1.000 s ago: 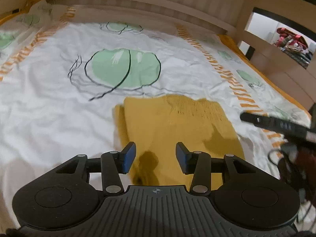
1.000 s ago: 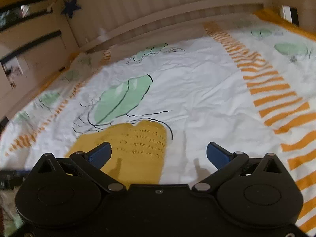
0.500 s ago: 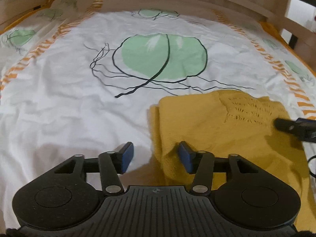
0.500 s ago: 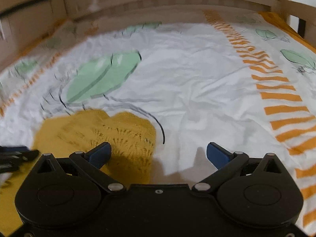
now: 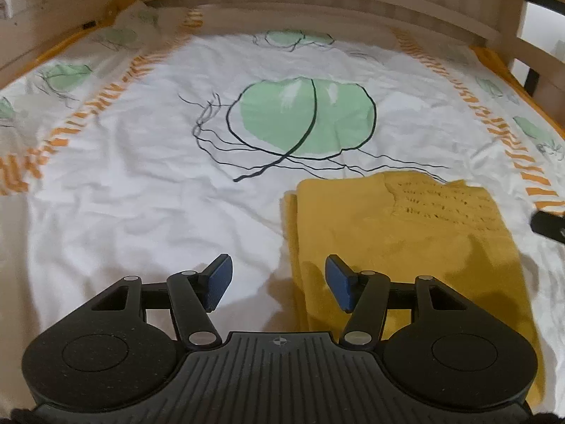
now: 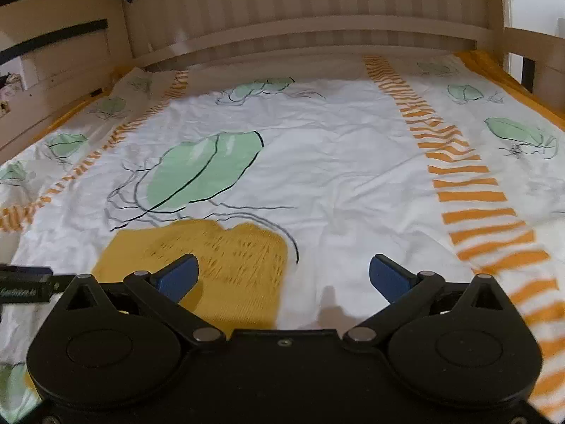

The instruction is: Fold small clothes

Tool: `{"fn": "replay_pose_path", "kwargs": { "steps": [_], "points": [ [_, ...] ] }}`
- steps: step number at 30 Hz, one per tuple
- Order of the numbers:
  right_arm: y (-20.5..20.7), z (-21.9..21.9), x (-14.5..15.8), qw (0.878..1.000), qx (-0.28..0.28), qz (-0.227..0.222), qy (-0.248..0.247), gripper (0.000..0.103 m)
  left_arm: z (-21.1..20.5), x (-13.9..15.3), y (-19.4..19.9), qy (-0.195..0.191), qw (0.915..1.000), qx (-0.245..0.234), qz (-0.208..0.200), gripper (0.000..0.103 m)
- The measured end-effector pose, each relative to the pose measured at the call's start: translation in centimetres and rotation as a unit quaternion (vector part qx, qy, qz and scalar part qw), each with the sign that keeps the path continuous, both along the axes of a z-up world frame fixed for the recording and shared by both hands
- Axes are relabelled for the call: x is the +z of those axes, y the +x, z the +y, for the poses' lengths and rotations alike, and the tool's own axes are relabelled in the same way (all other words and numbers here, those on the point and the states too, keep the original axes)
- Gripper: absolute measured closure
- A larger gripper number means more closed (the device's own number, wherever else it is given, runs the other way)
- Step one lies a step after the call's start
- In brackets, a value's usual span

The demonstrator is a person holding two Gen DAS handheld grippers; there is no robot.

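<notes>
A mustard-yellow knitted garment (image 5: 388, 233) lies folded flat on the white bed sheet (image 5: 141, 212), with an openwork panel at its far right. My left gripper (image 5: 279, 275) hovers over the garment's near left edge. Its jaws are opening, and the blue pads press on nothing; the edge lies below the gap. In the right wrist view the garment (image 6: 226, 265) sits low and left. My right gripper (image 6: 282, 275) stands wide open above the garment's right edge and bare sheet, holding nothing.
The sheet carries green leaf prints (image 5: 303, 116) and orange striped bands (image 6: 469, 194). A wooden bed frame (image 6: 303, 31) rails the far side and both flanks. A black part of the other gripper (image 5: 547, 224) pokes in at the right edge.
The left gripper has swung left off the garment's middle to its left edge, and its jaws have widened. The right gripper has shifted a little and stays wide open.
</notes>
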State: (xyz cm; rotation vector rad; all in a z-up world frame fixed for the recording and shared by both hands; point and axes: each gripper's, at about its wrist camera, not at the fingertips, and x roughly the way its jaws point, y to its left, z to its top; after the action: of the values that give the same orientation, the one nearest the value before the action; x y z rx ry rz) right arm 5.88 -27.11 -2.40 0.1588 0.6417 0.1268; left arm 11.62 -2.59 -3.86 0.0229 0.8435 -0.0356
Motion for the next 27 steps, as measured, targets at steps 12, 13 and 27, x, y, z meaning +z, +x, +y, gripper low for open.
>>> {"fn": "replay_pose_path", "kwargs": {
  "steps": [12,13,27],
  "points": [
    [-6.4,0.3,1.7,0.998,0.019,0.010,0.064,0.000,-1.0,1.2,-4.1,0.035,0.9992,-0.003,0.022,0.046],
    [-6.7,0.6,1.8,0.998,0.020,0.015,0.065,0.000,-1.1,1.1,-4.4,0.036,0.9990,-0.006,0.026,0.046],
    [-10.2,4.0,2.5,1.000,-0.016,0.014,0.001,0.001,-1.7,0.4,-8.2,0.030,0.9976,-0.025,0.058,0.046]
  ]
}}
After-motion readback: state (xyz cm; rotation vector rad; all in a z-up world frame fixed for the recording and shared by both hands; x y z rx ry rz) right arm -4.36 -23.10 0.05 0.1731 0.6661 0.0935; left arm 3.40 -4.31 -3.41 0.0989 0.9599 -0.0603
